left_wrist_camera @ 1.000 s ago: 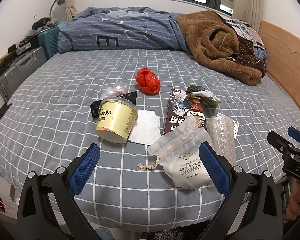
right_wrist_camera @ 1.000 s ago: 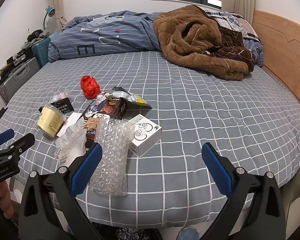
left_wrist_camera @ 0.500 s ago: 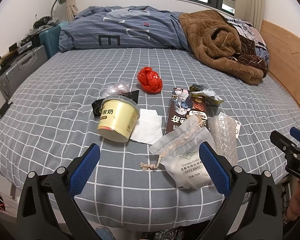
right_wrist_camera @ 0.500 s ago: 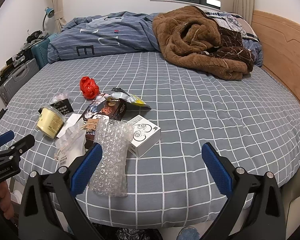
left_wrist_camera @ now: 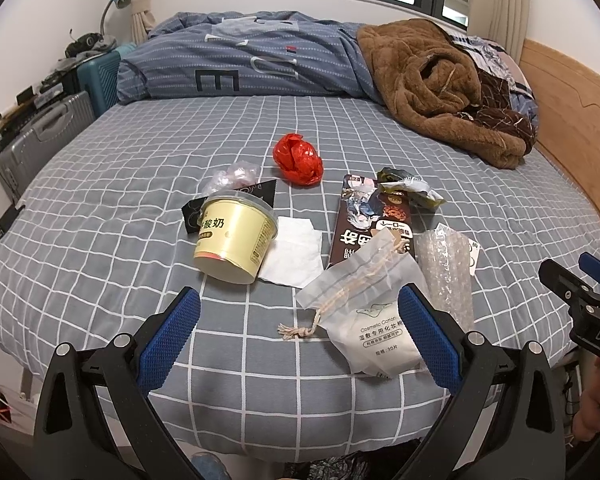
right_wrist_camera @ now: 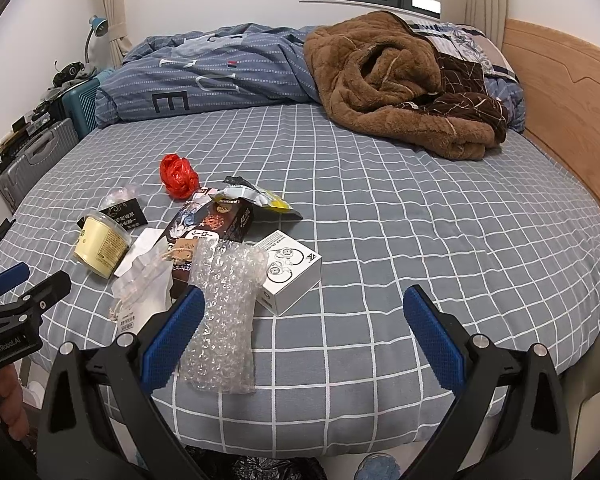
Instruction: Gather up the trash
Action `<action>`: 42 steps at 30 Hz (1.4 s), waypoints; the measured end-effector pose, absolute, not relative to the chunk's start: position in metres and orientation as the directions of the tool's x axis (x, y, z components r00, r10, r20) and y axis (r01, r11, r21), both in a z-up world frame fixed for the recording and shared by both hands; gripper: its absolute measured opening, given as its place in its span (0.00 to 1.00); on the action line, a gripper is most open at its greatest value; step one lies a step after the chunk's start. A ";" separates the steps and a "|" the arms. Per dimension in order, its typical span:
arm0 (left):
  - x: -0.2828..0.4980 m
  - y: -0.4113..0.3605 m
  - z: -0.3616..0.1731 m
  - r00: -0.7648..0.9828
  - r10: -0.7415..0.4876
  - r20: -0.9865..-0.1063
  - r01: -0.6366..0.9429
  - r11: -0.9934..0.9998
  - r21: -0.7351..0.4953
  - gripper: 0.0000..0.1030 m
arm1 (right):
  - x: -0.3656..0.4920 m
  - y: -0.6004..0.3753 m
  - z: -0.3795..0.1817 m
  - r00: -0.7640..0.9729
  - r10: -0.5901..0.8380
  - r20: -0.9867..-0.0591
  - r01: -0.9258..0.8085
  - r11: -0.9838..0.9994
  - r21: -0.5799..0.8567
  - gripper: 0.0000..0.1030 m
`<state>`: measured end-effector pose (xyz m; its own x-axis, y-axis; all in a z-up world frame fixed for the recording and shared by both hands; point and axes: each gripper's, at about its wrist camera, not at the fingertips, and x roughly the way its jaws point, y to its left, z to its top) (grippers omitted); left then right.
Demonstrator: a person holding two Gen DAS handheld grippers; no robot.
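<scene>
- Now my left gripper [left_wrist_camera: 298,336] hangs wide apart over the bed [left_wrist_camera: 100,216] edge, holding nothing.
- My right gripper [right_wrist_camera: 300,336] is spread wide too, empty.
- Trash lies ahead of the left: yogurt tub [left_wrist_camera: 234,238] at 11 o'clock, pouch [left_wrist_camera: 374,320] at 1, red bag [left_wrist_camera: 298,159] at 12.
- Bubble wrap [right_wrist_camera: 222,316] touches my right gripper's left finger.

Black hand-held gripper [left_wrist_camera: 298,336] frames, blue textured finger pads [left_wrist_camera: 168,338], silver screws
</scene>
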<state>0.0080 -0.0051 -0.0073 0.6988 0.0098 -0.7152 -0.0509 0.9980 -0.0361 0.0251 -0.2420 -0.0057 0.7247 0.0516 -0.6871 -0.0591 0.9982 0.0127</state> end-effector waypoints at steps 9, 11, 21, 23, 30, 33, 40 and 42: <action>0.009 -0.008 -0.009 0.692 0.009 -0.721 -0.051 0.998 -0.036 0.95 | 0.025 -0.242 -0.005 0.723 0.056 -0.688 -0.062 0.998 0.016 0.93; 0.009 -0.008 -0.010 0.690 0.008 -0.724 -0.051 0.998 -0.037 0.95 | 0.026 -0.242 -0.005 0.722 0.059 -0.689 -0.063 0.998 0.019 0.93; 0.028 -0.024 -0.035 0.642 0.002 -0.767 -0.039 0.999 -0.030 0.95 | 0.050 -0.226 -0.019 0.680 0.107 -0.725 -0.124 0.992 0.029 0.93; 0.032 -0.028 -0.042 0.627 0.001 -0.779 -0.034 0.999 -0.026 0.95 | 0.058 -0.221 -0.027 0.659 0.124 -0.742 -0.139 0.989 0.042 0.93; 0.043 -0.037 -0.063 0.583 -0.029 -0.812 -0.024 0.998 -0.052 0.95 | 0.083 -0.209 -0.054 0.581 0.187 -0.792 -0.174 0.979 0.104 0.82; 0.044 -0.037 -0.068 0.569 -0.046 -0.821 -0.021 0.997 -0.070 0.94 | 0.089 -0.203 -0.061 0.556 0.207 -0.805 -0.187 0.975 0.121 0.78; 0.041 -0.036 -0.064 0.559 -0.086 -0.825 0.002 0.995 -0.102 0.94 | 0.096 -0.200 -0.072 0.503 0.265 -0.823 -0.195 0.962 0.190 0.65; 0.039 -0.037 -0.062 0.560 -0.094 -0.823 0.012 0.994 -0.106 0.94 | 0.098 -0.201 -0.073 0.489 0.287 -0.824 -0.195 0.956 0.217 0.61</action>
